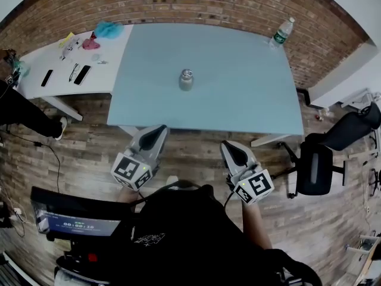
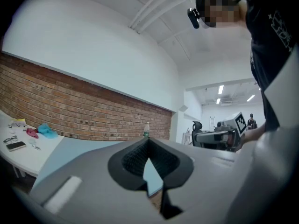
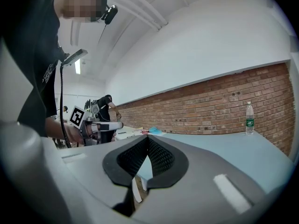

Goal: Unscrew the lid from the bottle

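The pale blue bench (image 1: 238,100) fills the middle of the scene, and one white bench (image 1: 41,58) adjoins it at the left, so there are two benches. There are two tools, both on the near side, short of the blue bench's near edge. The left tool (image 1: 159,130) and the right tool (image 1: 230,146) each have their jaws closed together with nothing between them. There are two bottles. A small silvery bottle (image 1: 186,80) stands upright and alone mid-bench with its lid (image 1: 187,72) on, and a clear water bottle (image 1: 282,33) stands at the far right corner. The step in hand looks like the approach, probably to the middle bottle. Next, both tools must reach far and open, one to steady the body and one to grip the lid.
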The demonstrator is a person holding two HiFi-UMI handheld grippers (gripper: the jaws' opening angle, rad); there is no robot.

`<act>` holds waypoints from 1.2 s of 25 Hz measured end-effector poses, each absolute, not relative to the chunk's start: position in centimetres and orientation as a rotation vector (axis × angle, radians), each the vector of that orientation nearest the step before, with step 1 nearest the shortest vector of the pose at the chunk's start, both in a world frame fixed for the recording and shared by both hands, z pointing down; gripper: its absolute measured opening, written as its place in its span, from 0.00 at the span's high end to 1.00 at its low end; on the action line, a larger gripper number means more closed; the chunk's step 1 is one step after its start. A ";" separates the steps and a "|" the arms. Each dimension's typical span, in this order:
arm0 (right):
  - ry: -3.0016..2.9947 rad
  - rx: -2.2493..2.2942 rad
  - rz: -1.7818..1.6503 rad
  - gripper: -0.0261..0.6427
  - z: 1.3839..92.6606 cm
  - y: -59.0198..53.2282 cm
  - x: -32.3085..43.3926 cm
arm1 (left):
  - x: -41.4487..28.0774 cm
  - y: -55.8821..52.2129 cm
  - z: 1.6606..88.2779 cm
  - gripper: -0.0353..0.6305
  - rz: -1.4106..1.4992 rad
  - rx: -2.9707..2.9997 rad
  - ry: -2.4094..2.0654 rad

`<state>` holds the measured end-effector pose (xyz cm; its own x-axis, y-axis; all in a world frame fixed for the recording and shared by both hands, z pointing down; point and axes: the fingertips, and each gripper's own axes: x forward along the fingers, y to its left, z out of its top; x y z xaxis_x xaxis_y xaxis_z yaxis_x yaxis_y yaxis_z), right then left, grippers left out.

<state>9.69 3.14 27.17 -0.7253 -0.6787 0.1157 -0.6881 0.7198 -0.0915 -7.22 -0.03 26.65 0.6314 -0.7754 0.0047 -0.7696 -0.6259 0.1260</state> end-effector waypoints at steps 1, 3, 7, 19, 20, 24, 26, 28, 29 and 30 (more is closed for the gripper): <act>-2.842 1.134 0.194 0.96 27.1 2.9 9.4 | -7.4 -0.3 26.6 0.95 -0.073 2.736 -1.296; -2.844 1.143 0.196 0.96 26.9 2.2 8.9 | -8.0 -1.1 26.4 0.95 -0.068 2.745 -1.295; -2.855 1.152 0.215 0.96 26.7 1.1 7.8 | -9.4 -2.5 26.1 0.95 -0.068 2.750 -1.298; -2.827 1.177 0.246 0.96 27.2 -0.1 5.4 | -11.8 -3.7 26.7 0.95 -0.093 2.743 -1.263; -2.826 1.181 0.240 0.96 27.2 -0.1 5.3 | -12.0 -3.7 26.7 0.95 -0.096 2.741 -1.260; -2.850 1.195 0.205 0.96 26.7 -0.2 4.7 | -12.7 -3.9 27.0 0.95 -0.103 2.741 -1.245; -2.860 1.198 0.189 0.96 26.3 -0.2 4.1 | -12.9 -4.0 27.1 0.95 -0.105 2.741 -1.222; -2.867 1.201 0.189 0.96 26.3 0.0 3.6 | -13.0 -3.9 27.3 0.95 -0.106 2.742 -1.198; -2.868 1.197 0.193 0.96 26.4 0.1 3.4 | -12.9 -3.8 27.4 0.95 -0.106 2.742 -1.192; -2.869 1.191 0.198 0.96 26.5 0.2 3.2 | -12.9 -3.7 27.5 0.95 -0.107 2.742 -1.189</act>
<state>3.19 0.25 26.53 -0.7070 -0.7032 0.0755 -0.7069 0.6993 -0.1063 -12.89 -3.74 27.49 0.6829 -0.7305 -0.0052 -0.7197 -0.6741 0.1661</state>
